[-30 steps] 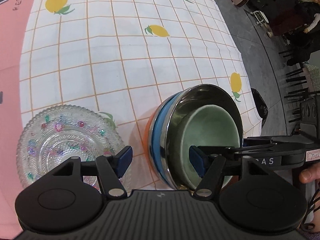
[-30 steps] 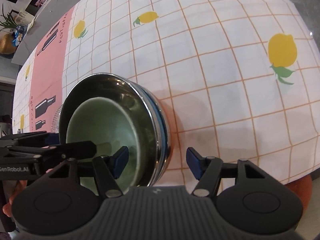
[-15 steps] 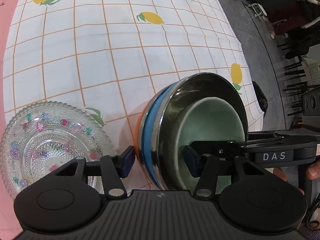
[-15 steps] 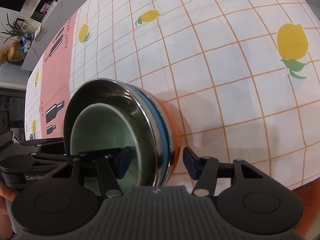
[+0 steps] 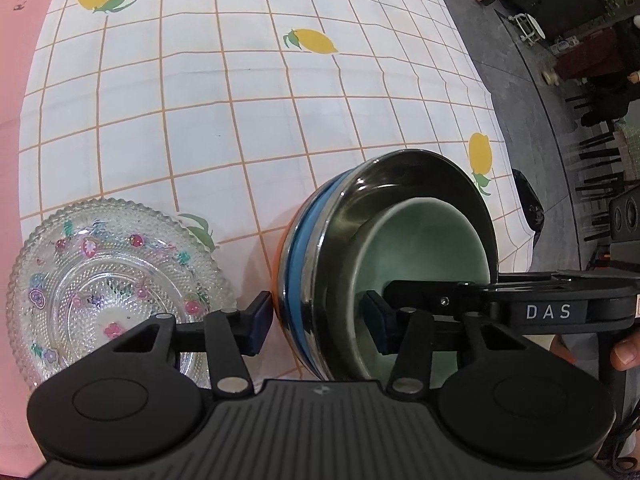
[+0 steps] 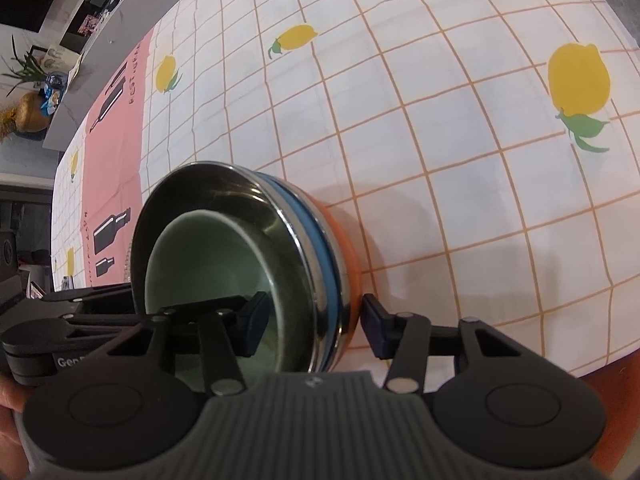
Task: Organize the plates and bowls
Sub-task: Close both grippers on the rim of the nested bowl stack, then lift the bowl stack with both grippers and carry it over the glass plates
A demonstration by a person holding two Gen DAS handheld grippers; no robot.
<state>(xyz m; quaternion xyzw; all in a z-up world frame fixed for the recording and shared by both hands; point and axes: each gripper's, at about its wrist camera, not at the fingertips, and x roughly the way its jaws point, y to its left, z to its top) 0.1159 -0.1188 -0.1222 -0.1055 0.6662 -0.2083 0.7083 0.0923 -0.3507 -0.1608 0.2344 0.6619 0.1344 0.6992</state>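
Note:
A nested stack of bowls stands on the lemon-print tablecloth: a pale green bowl inside a steel bowl, over a blue one and an orange one. My left gripper is open and straddles the stack's left wall, one finger outside, one inside. My right gripper is open and straddles the stack at its right wall in the same way. A clear patterned glass plate lies to the left of the stack.
The tablecloth stretches away behind the stack, with a pink band at the far left. The table's right edge drops to a grey floor with furniture. A hand holds the right gripper.
Both grippers have moved in around the stack's walls, and their fingers have narrowed a little. The stack and the glass plate stay in place.

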